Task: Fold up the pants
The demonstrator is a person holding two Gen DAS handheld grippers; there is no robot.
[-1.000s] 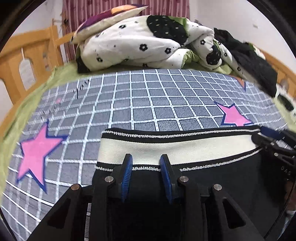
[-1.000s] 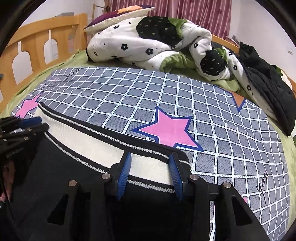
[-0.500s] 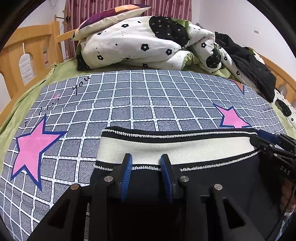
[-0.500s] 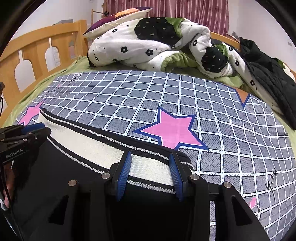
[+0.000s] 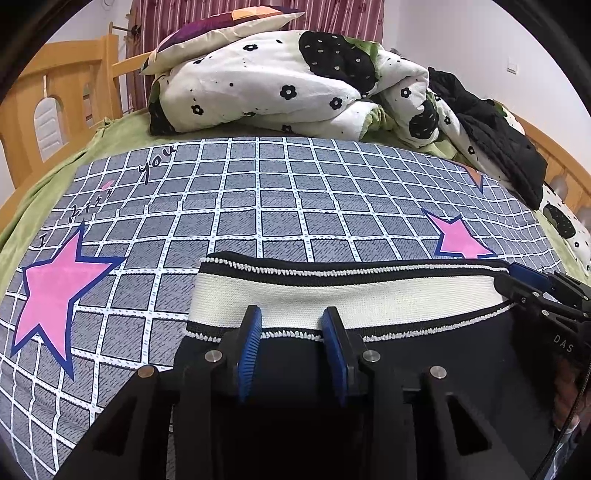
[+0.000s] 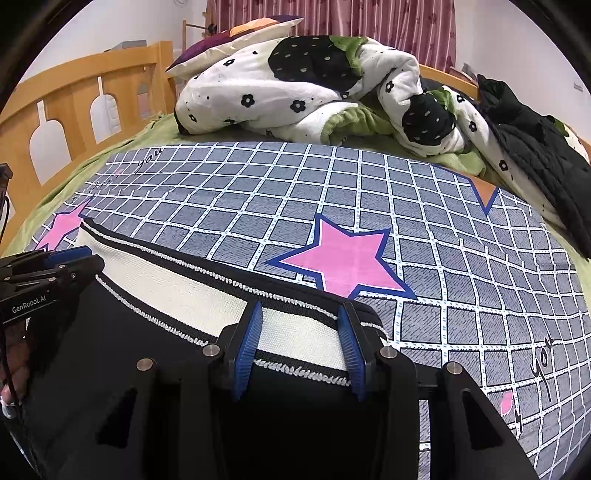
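Black pants with a wide cream waistband lie flat on the grid-patterned bedspread. My left gripper hovers over the waistband's left part. Its jaws are opening, and the band's lower edge shows flat in the gap without being pinched. My right gripper sits over the right end of the waistband, jaws apart, pads not pressing the cloth. Each gripper also shows at the edge of the other's view: the right gripper and the left gripper. The pant legs are hidden below the frames.
A bundled white flower-print quilt and a pillow lie at the head of the bed. A black jacket is heaped at the far right. A wooden bed rail runs along the left side. Pink stars mark the bedspread.
The left gripper's jaws have spread a little wider over the waistband. Both grippers and the pants stay where they were.
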